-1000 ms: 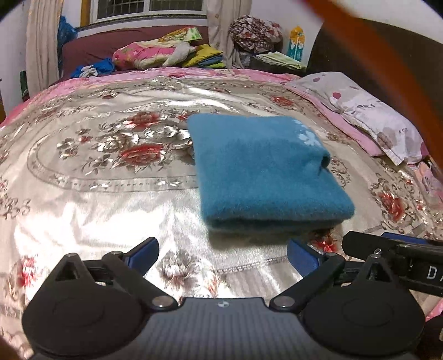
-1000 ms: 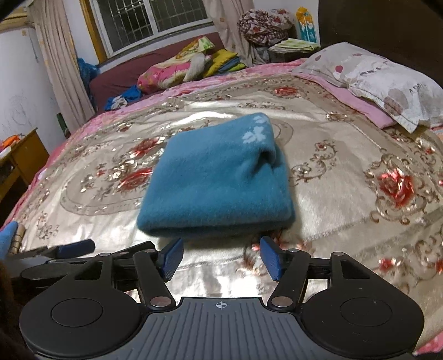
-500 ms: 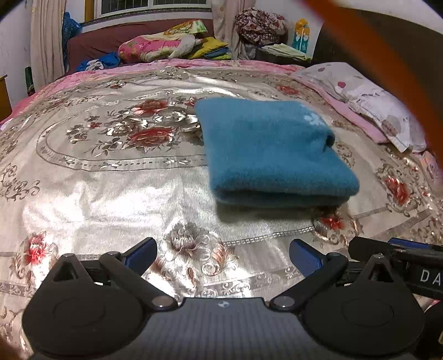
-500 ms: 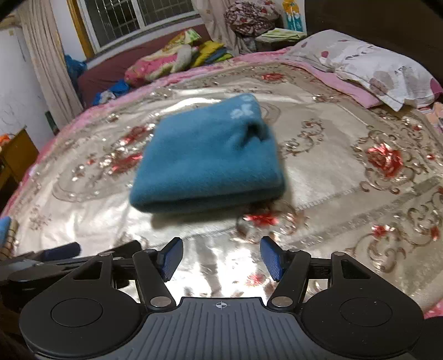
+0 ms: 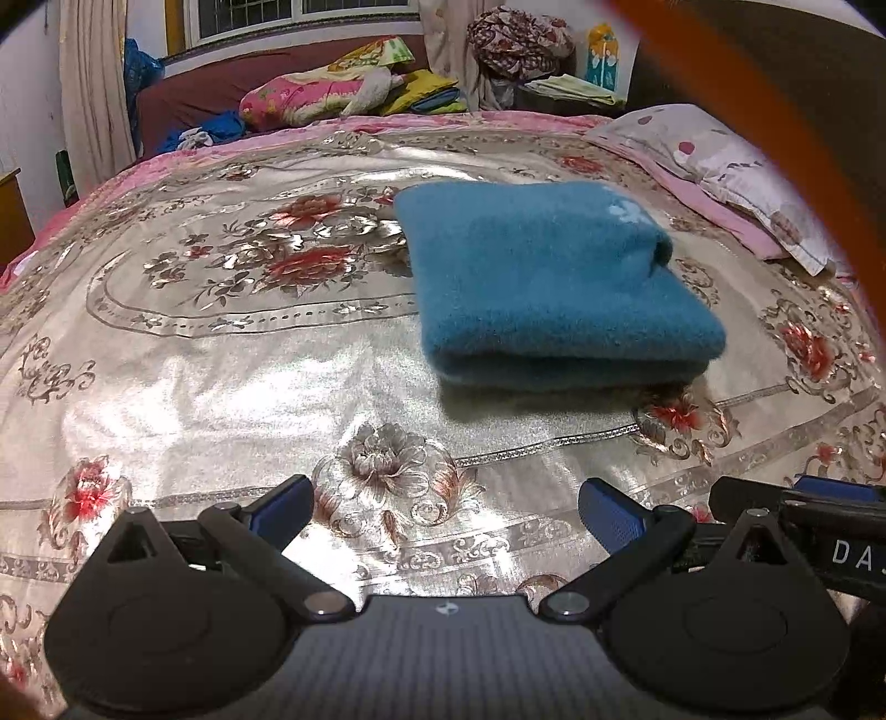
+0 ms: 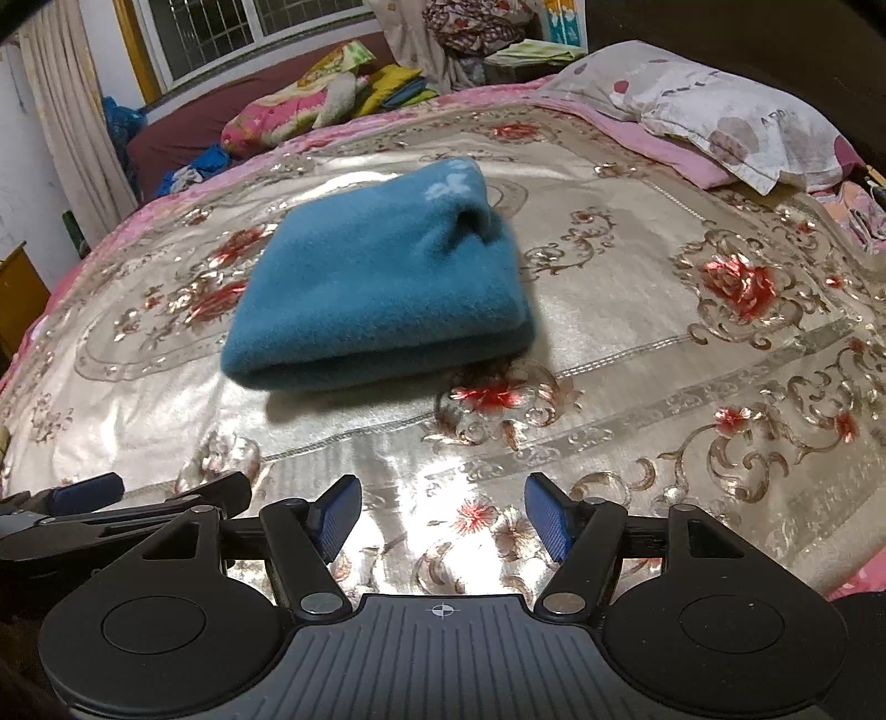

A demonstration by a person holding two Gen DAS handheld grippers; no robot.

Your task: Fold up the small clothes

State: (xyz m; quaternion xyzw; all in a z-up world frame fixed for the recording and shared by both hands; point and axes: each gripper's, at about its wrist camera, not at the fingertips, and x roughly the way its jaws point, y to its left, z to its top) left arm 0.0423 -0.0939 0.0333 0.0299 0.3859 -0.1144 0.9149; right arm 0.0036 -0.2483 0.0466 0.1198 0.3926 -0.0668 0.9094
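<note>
Ahead of both claws, on the bedspread (image 5: 232, 387), a folded teal garment (image 5: 554, 282) is lying flat, well clear of every fingertip.

Item 1: left gripper (image 5: 446, 512). Its blue-padded fingers (image 5: 609, 520) are standing spread wide, nothing between them but floral fabric. The garment is sitting beyond them and off toward the right finger, its thick folded edge facing the claw.

Item 2: right gripper (image 6: 443, 518). Its jaws are opening, the pads (image 6: 335, 518) gripping nothing; only bare bedspread is showing in the gap. The garment (image 6: 376, 288) is resting beyond and slightly toward the left finger, with a pale flower motif on its far corner. The left gripper's fingertip is poking in just beside this claw, on its left, at the frame edge.

Item 3: the garment itself. It is lying in several layers, its fold nearest the claws, its far right corner bulging open a little.

Item 4: surroundings. A spotted pillow (image 6: 736, 122) is lying far beyond the right finger, on a pink sheet (image 6: 664, 149). A heap of coloured bedding (image 5: 332, 94) is sitting past the far end of the bed, under a barred window (image 6: 249, 33), with a curtain (image 6: 72, 138) hanging beyond the left finger.
</note>
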